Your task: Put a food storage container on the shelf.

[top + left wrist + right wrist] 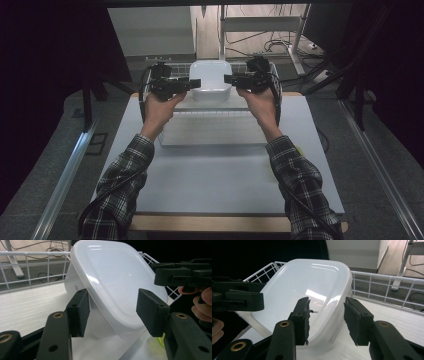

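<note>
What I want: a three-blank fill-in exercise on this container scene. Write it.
1. The lidded container is coloured ___.
2. It sits between the left tongs and the right tongs, whose jaws both stand ___.
3. The basket behind it is made of white ___.
Missing words: white; open; wire.

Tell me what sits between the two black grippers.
The white lidded plastic container sits between the left gripper and right gripper, seen in the high view.

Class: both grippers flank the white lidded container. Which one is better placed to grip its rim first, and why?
Likely the right gripper: its open jaws already straddle a corner of the white container. The left gripper is also open, but the rim sits less squarely between its jaws.
</note>
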The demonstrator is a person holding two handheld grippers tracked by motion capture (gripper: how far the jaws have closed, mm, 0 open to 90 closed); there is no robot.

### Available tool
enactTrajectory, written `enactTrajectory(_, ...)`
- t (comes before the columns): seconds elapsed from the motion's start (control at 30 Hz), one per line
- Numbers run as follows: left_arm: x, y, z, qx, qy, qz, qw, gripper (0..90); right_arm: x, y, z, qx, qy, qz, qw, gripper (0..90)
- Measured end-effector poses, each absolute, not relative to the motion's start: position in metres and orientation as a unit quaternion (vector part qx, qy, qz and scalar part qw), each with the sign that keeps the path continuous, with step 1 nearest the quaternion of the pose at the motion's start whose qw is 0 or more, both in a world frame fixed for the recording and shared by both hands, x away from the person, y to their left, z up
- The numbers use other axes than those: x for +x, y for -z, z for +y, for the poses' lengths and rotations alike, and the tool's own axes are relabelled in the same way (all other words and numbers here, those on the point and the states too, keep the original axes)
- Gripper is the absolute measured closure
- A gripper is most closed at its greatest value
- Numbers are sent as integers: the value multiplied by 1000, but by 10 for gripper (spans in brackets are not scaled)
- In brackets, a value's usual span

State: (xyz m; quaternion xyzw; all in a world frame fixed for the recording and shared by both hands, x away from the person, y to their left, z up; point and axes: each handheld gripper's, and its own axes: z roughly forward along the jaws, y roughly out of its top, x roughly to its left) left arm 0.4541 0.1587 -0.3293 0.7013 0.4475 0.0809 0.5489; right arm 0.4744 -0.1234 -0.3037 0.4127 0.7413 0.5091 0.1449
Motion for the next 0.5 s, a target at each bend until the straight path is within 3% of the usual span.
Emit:
enactTrajectory(0.17,460,330,159,695,-91,455,549,393,477,305,-122,415,-509,738,155,547)
enactTrajectory(0.33,461,330,159,697,-120,452,543,277,479,307,-125,411,-510,737,168,447)
enactTrajectory(0.5,457,331,163,692,-111,440,562,189,476,305,-136,404,-522,734,158,358)
